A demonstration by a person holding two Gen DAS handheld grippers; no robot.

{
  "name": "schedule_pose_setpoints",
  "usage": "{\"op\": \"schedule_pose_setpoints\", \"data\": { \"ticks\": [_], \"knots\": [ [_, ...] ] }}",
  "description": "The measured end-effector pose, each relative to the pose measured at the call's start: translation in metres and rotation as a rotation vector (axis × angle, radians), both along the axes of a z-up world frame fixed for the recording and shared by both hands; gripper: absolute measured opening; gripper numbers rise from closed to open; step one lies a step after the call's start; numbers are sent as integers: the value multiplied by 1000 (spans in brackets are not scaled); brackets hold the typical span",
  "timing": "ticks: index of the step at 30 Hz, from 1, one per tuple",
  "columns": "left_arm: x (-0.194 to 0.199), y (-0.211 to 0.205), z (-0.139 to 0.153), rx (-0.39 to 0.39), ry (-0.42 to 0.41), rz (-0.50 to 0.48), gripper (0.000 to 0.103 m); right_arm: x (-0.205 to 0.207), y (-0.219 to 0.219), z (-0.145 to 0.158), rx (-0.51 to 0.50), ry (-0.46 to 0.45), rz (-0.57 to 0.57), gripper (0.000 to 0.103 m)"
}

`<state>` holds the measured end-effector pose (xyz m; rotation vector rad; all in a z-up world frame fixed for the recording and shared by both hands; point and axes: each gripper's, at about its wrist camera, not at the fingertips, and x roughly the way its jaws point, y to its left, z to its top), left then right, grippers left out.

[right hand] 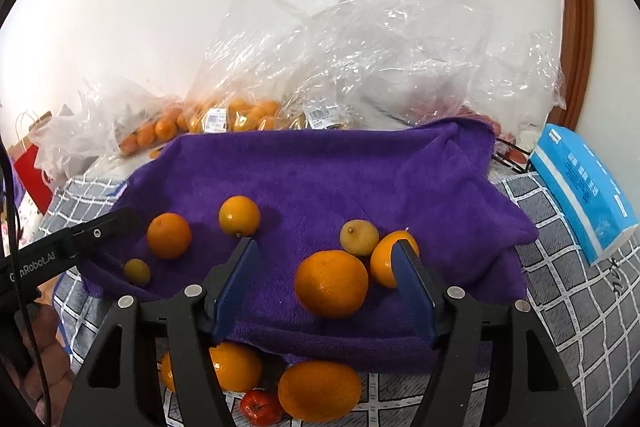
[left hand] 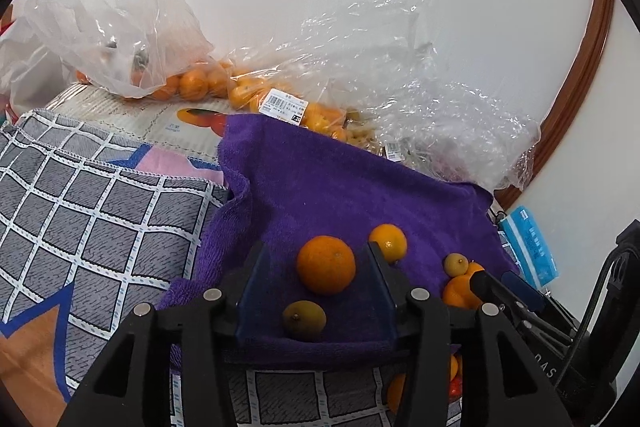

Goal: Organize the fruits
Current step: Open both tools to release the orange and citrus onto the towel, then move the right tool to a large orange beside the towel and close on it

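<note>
Two pairs of tongs hover over a purple towel (right hand: 320, 171) spread on a checked cloth (left hand: 100, 211), fruit scattered across it. The left tongs (left hand: 316, 255) stand parted around an orange (left hand: 326, 264) without pressing it, a small greenish fruit (left hand: 304, 320) lying nearer the camera. The right tongs (right hand: 326, 253) gape wide about a larger orange (right hand: 331, 283), pads clear. Bagged oranges (right hand: 244, 117) sit against the wall.
</note>
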<state>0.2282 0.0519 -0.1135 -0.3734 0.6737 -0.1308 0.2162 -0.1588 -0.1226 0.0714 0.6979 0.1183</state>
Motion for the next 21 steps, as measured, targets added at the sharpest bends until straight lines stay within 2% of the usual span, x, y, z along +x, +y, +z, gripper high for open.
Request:
{"op": "schedule_pose_setpoints", "data": {
  "ticks": [5, 9, 16, 21],
  "knots": [
    [-1, 3, 2, 0, -6, 21, 48, -5, -8, 8, 41, -17, -20, 69],
    [0, 6, 2, -16, 5, 37, 51, -15, -12, 15, 13, -34, -88, 69],
    [-1, 11, 1, -51, 14, 45, 55, -36, -18, 9, 37, 87, -71, 68],
    [-2, 8, 2, -46, 9, 39, 57, -51, -19, -10, 109, 147, -45, 68]
  ]
}}
